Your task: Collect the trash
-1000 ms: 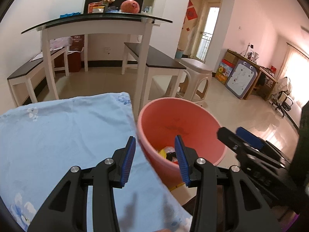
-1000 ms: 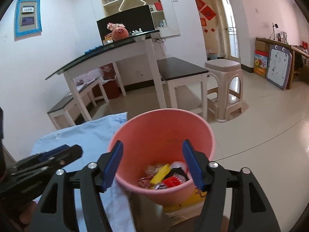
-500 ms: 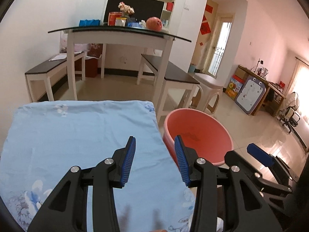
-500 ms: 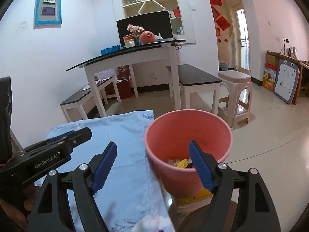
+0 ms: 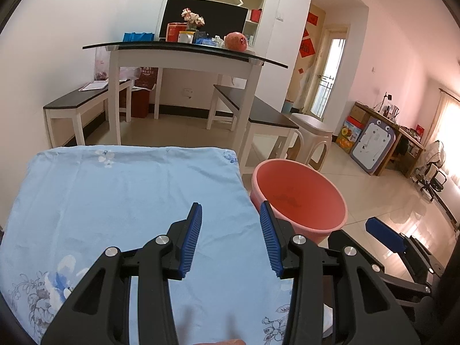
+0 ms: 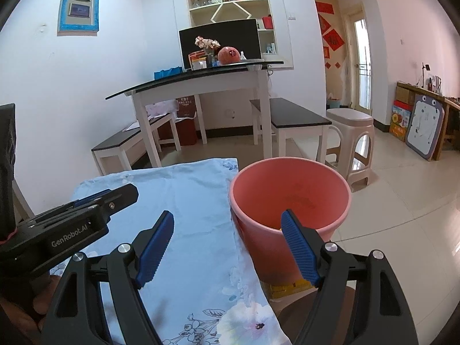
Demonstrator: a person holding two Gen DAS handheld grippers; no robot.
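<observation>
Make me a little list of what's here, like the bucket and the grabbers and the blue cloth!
bucket: pink bucket, beside the cloth's right edge
cloth: blue flowered cloth, nothing lying on the visible part
left gripper: open, holding nothing, over the cloth
right gripper: open, holding nothing
bucket contents: mostly hidden
behind: white table, stool

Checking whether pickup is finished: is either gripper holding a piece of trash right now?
No: the left gripper and the right gripper both have jaws spread with nothing between them, over the light blue floral cloth.
</observation>
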